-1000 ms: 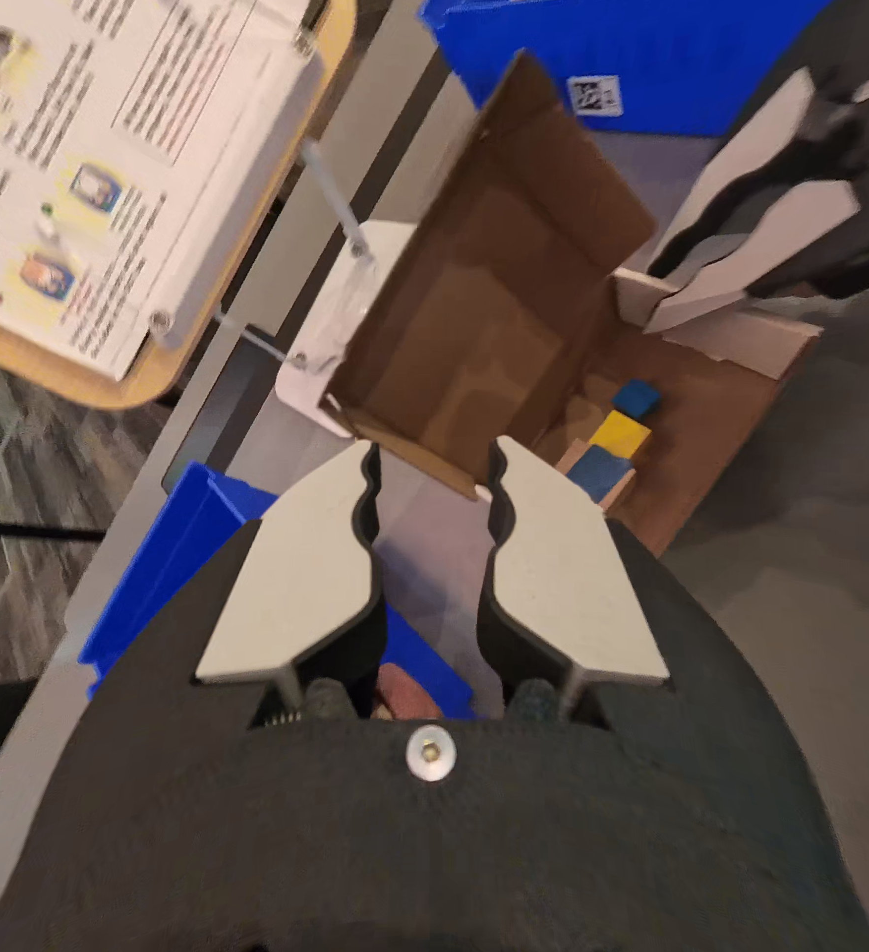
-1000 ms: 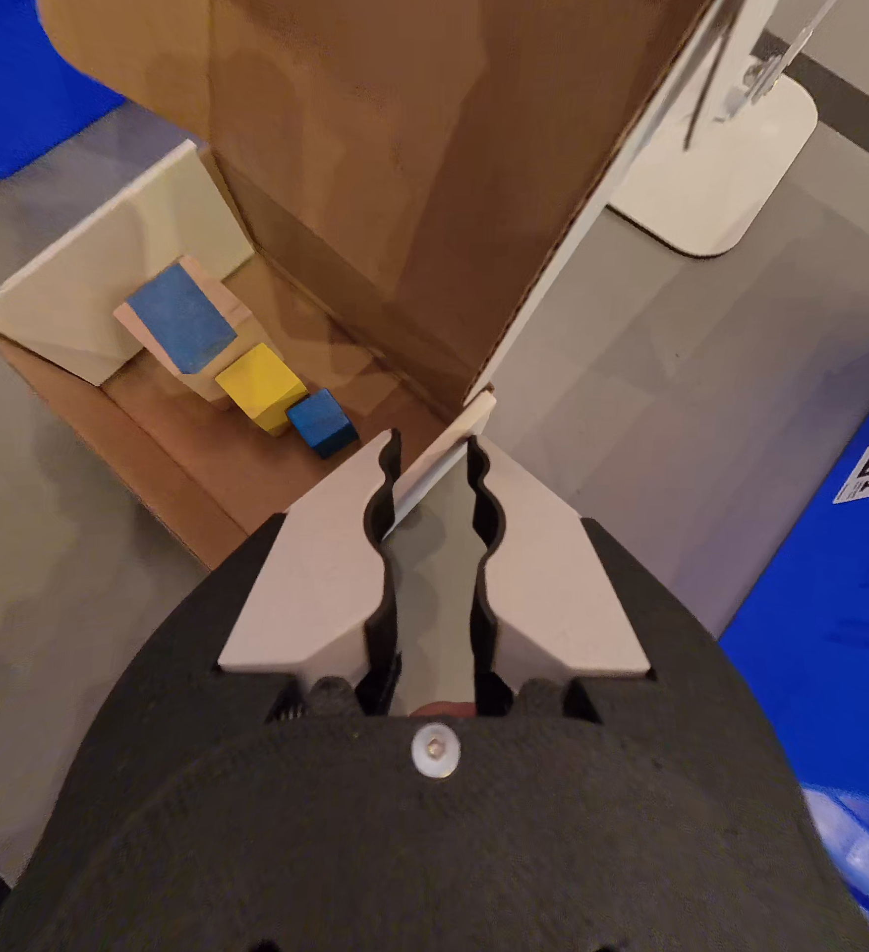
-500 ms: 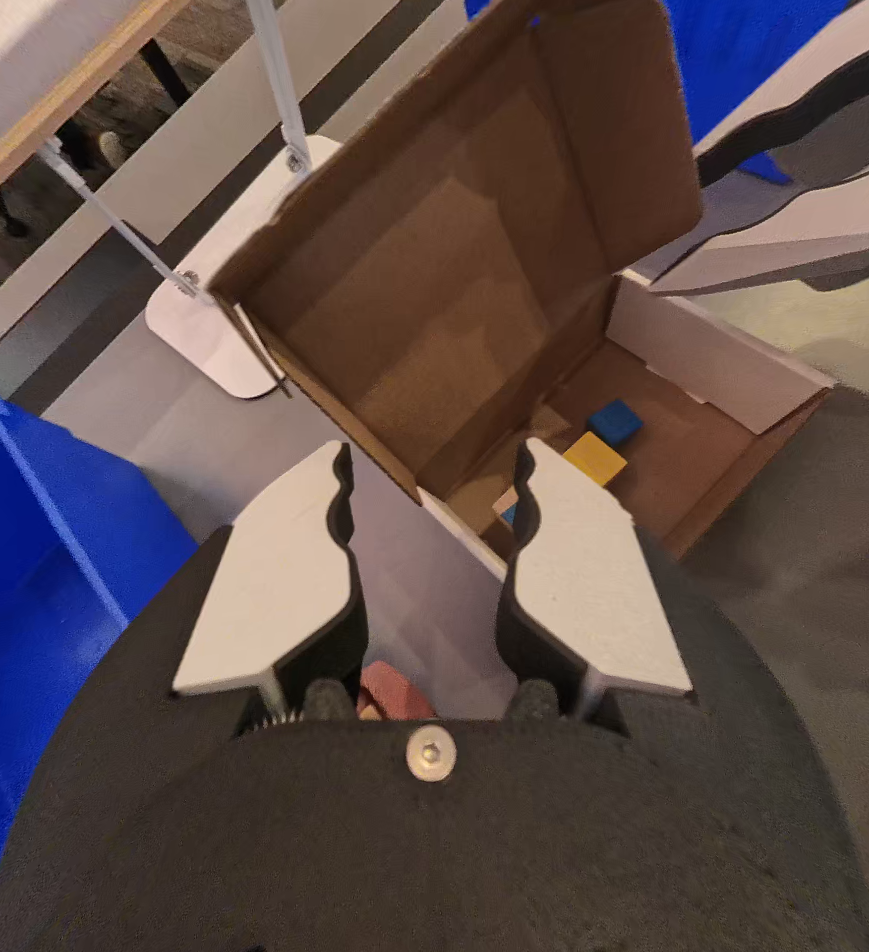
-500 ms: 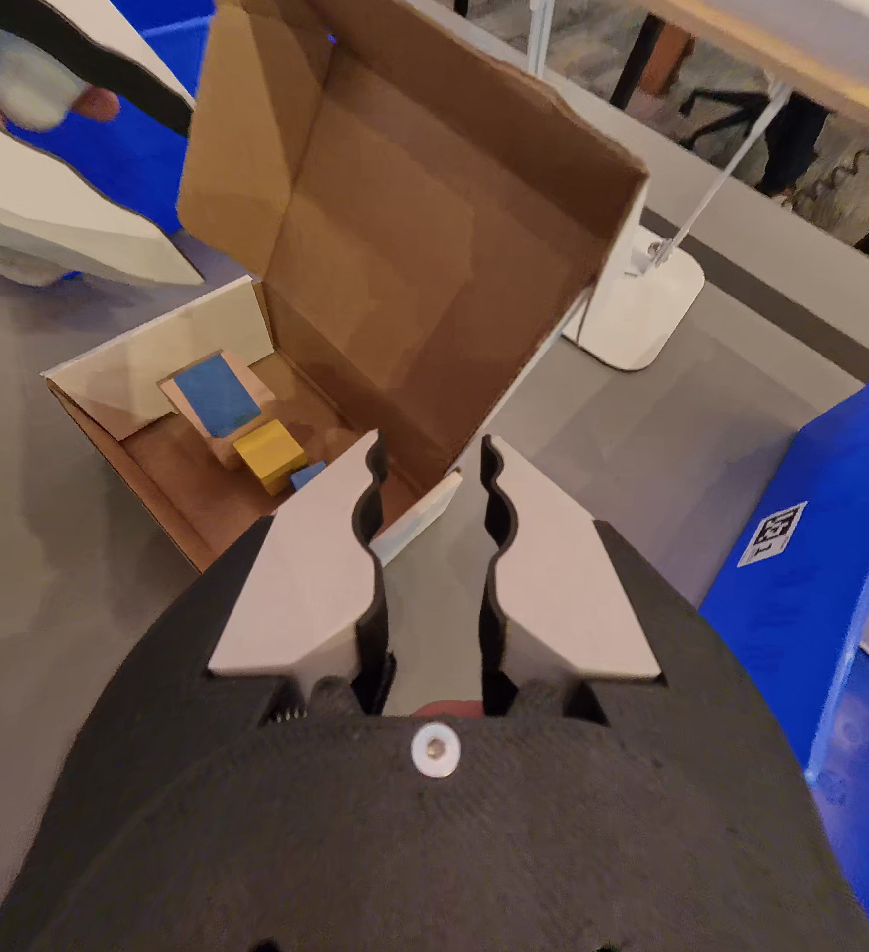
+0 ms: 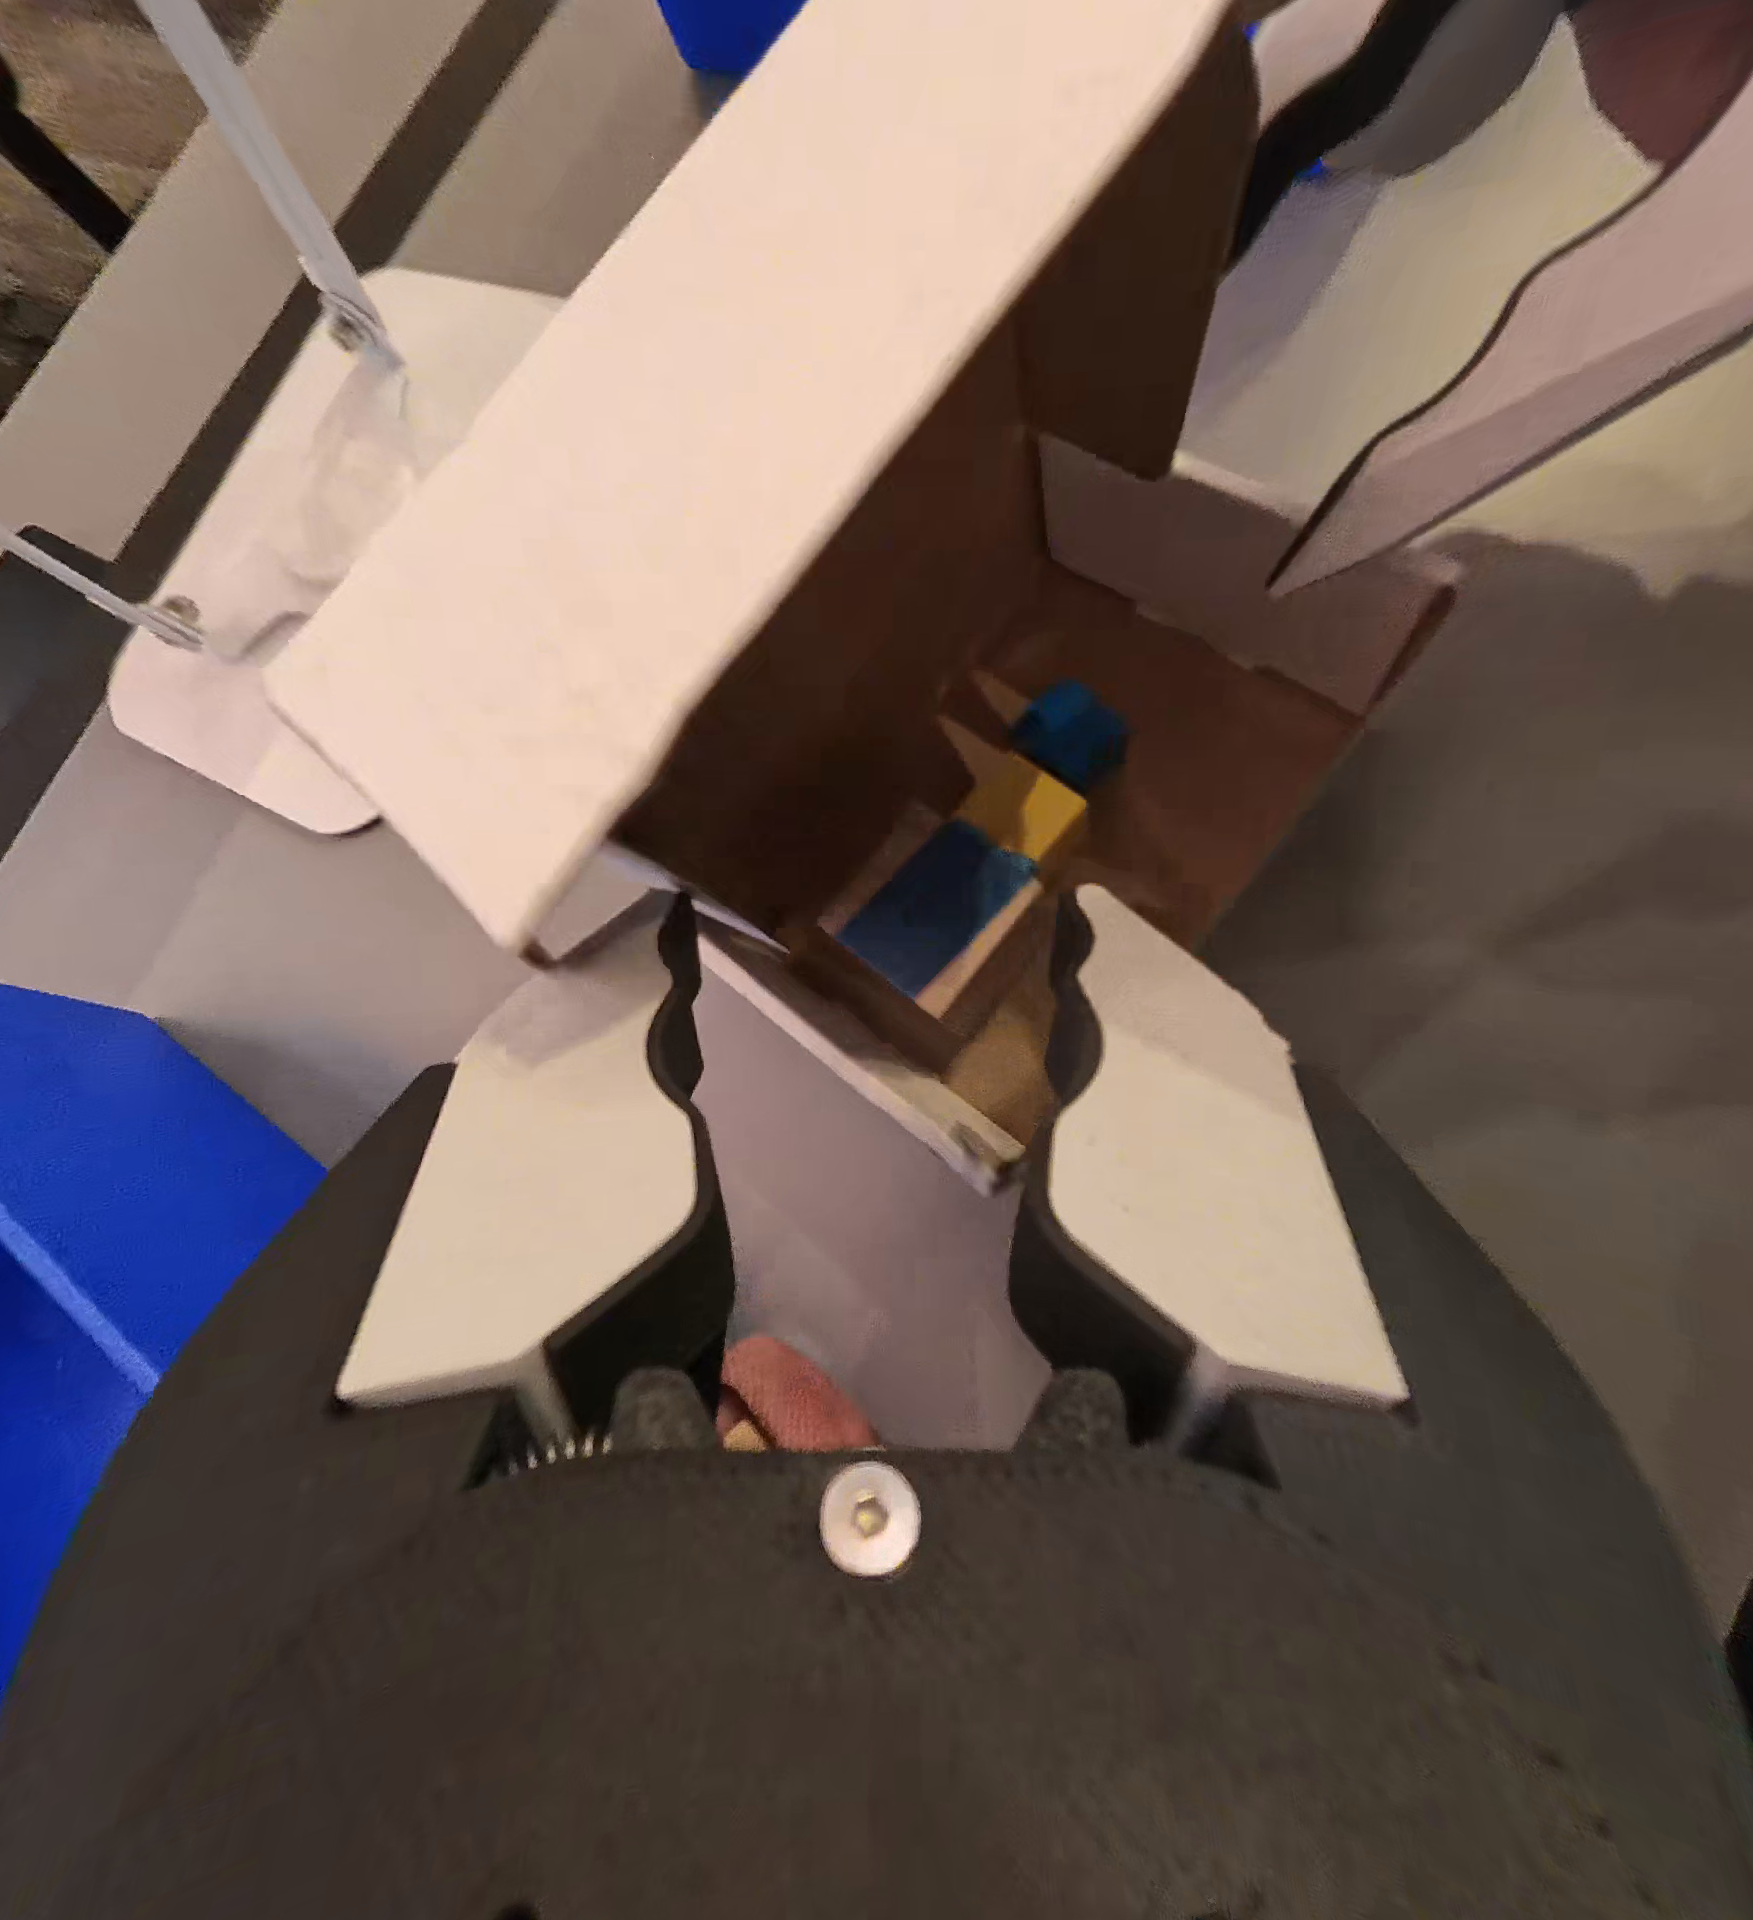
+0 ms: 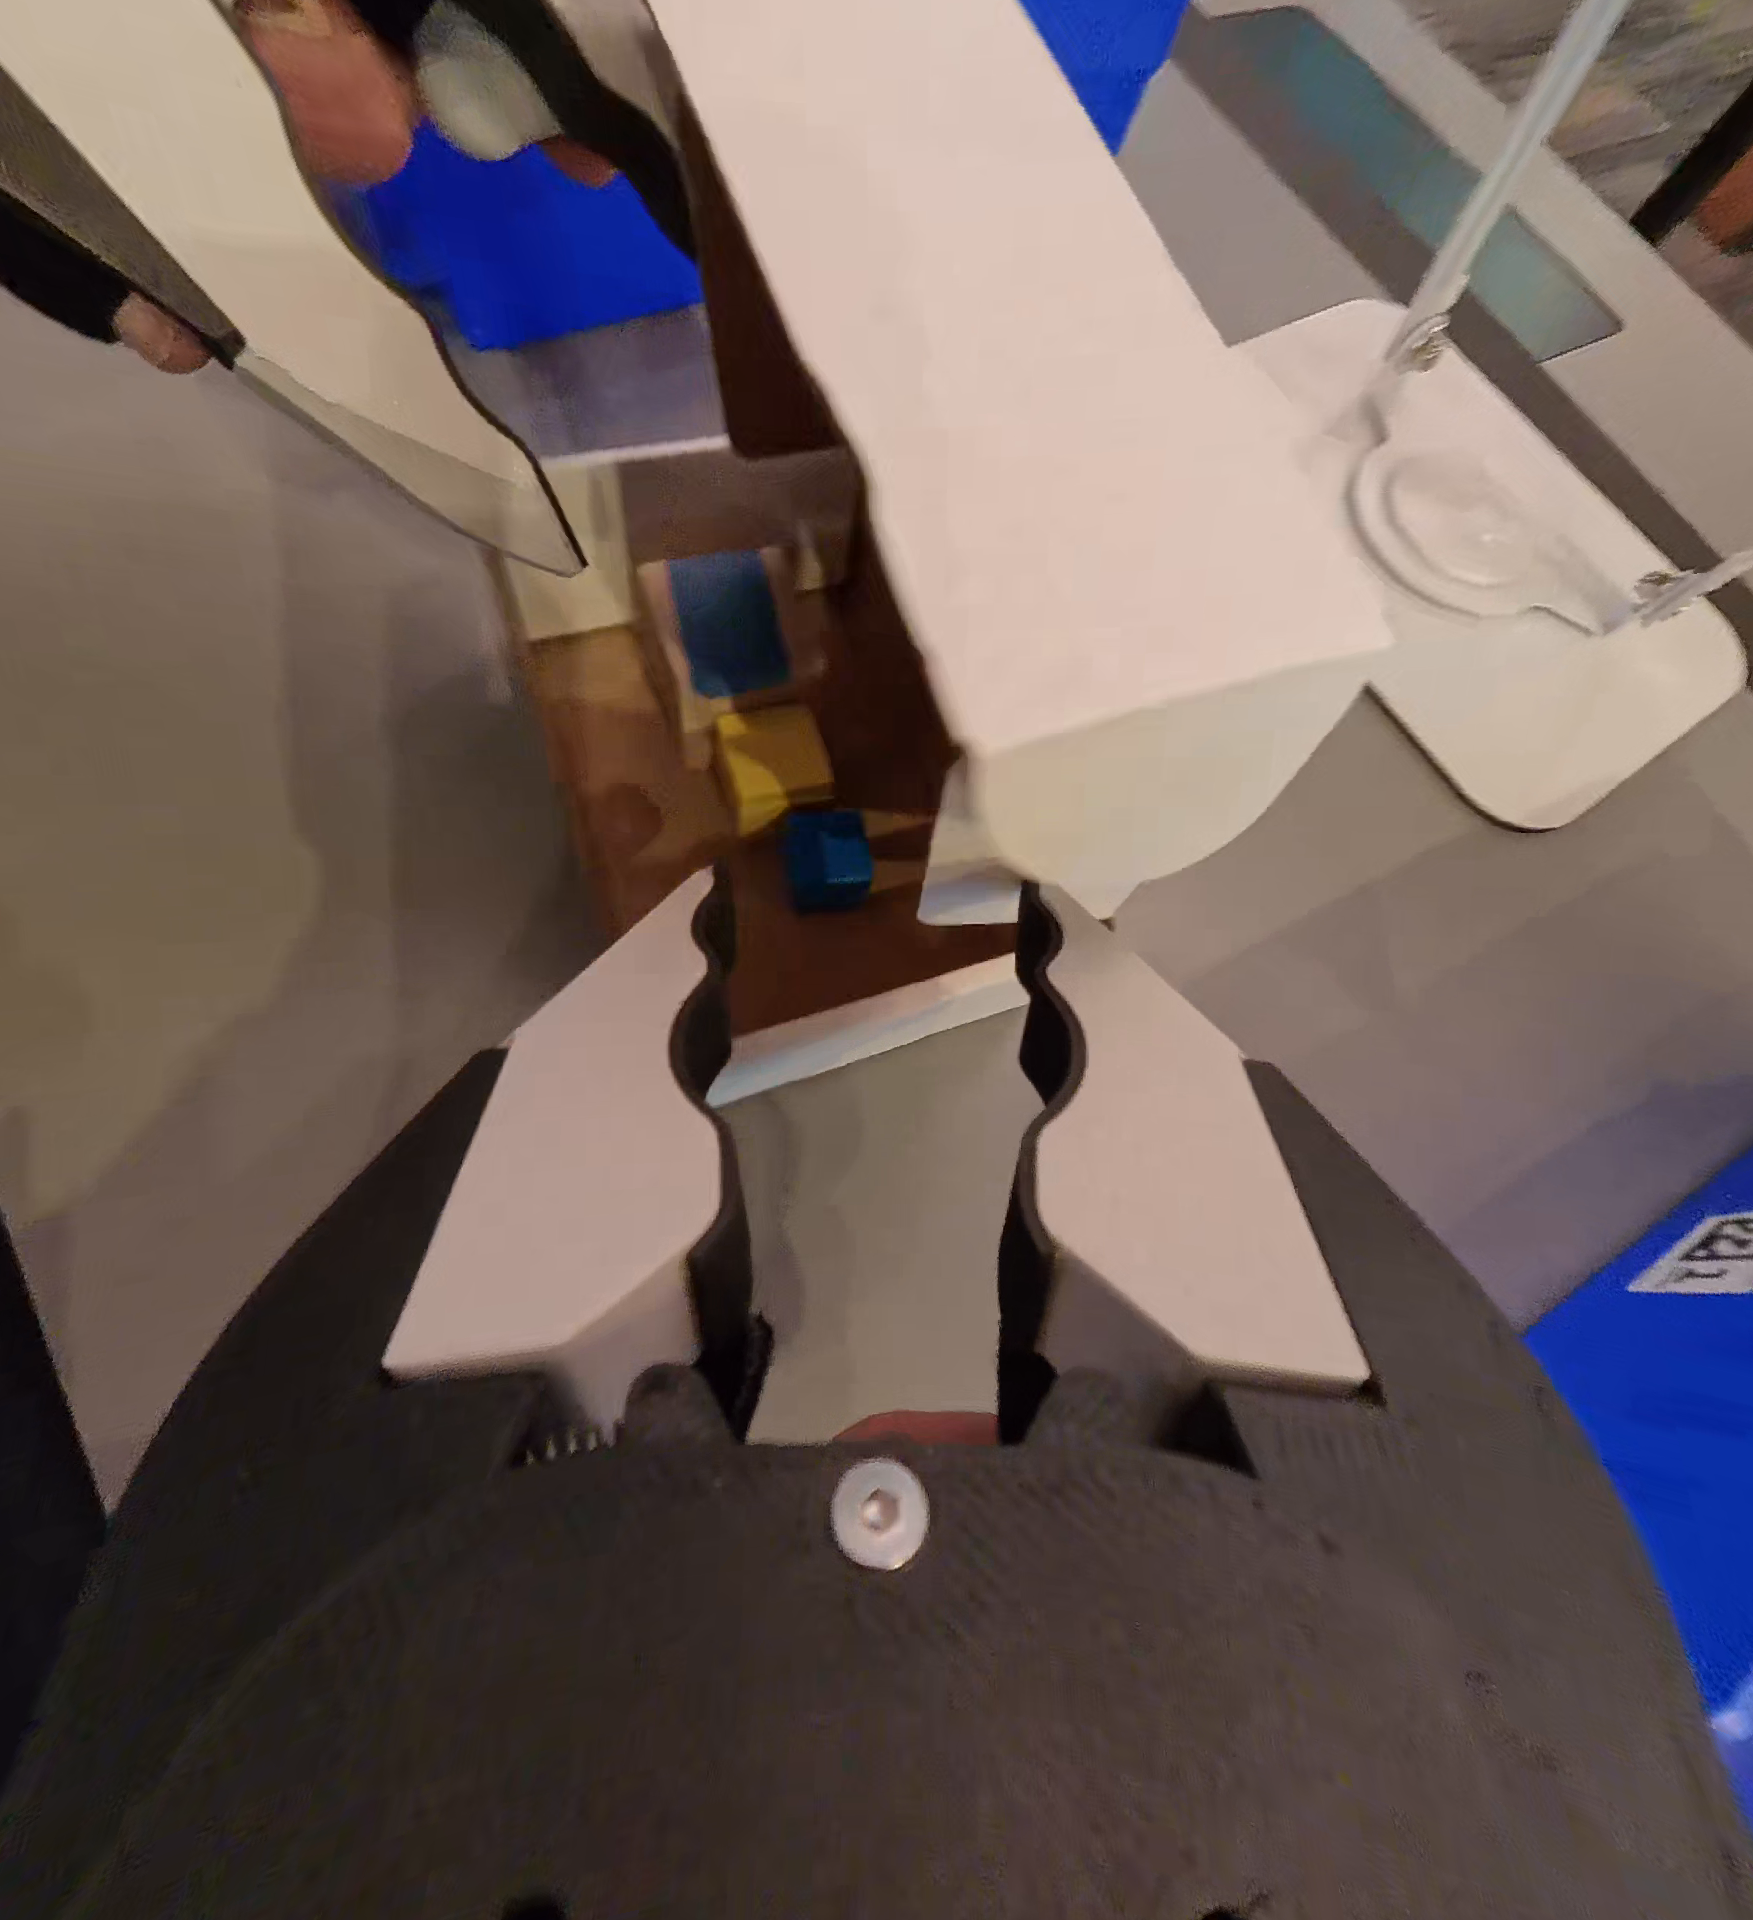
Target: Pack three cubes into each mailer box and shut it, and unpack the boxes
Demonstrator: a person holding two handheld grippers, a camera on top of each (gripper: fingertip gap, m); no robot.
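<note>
Lid (image 5: 747,468): tilts half-shut over the box (image 5: 1298,748), upper centre, just ahead of both grippers.
Cubes (image 5: 1028,810): three inside.
Left gripper (image 5: 867,966): jaws apart, empty.
Right gripper (image 6: 867,935): jaws apart, empty.

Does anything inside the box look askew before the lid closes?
One thing: the big blue cube sits tilted against the end wall of the mailer box, not flat. The yellow cube and small blue cube lie on the floor.

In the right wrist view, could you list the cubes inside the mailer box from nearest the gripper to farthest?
small blue cube → yellow cube → large blue-topped cube, all inside the mailer box.
</note>
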